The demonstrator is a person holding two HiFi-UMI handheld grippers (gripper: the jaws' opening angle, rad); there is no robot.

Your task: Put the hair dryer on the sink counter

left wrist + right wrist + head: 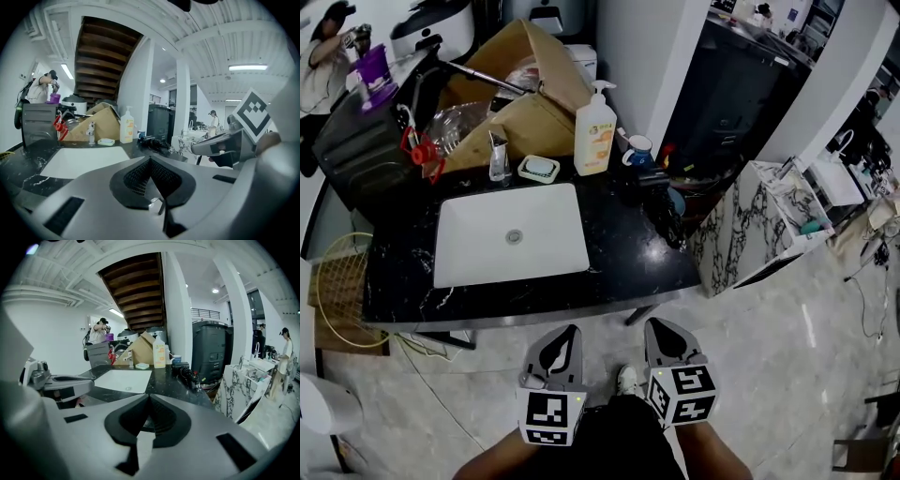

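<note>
A black marble table (628,272) holds a white sink (487,239). The black hair dryer (649,181) already lies at the table's right end. It looks rigid, smooth and fairly light, and the handle seems the best hold. The left tongs (570,333) and right tongs (656,328) hang clenched and empty, short of the table.

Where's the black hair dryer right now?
Head view: black hair dryer lies on the black marble counter, right of the white rectangular sink, beside the blue mug.
</note>
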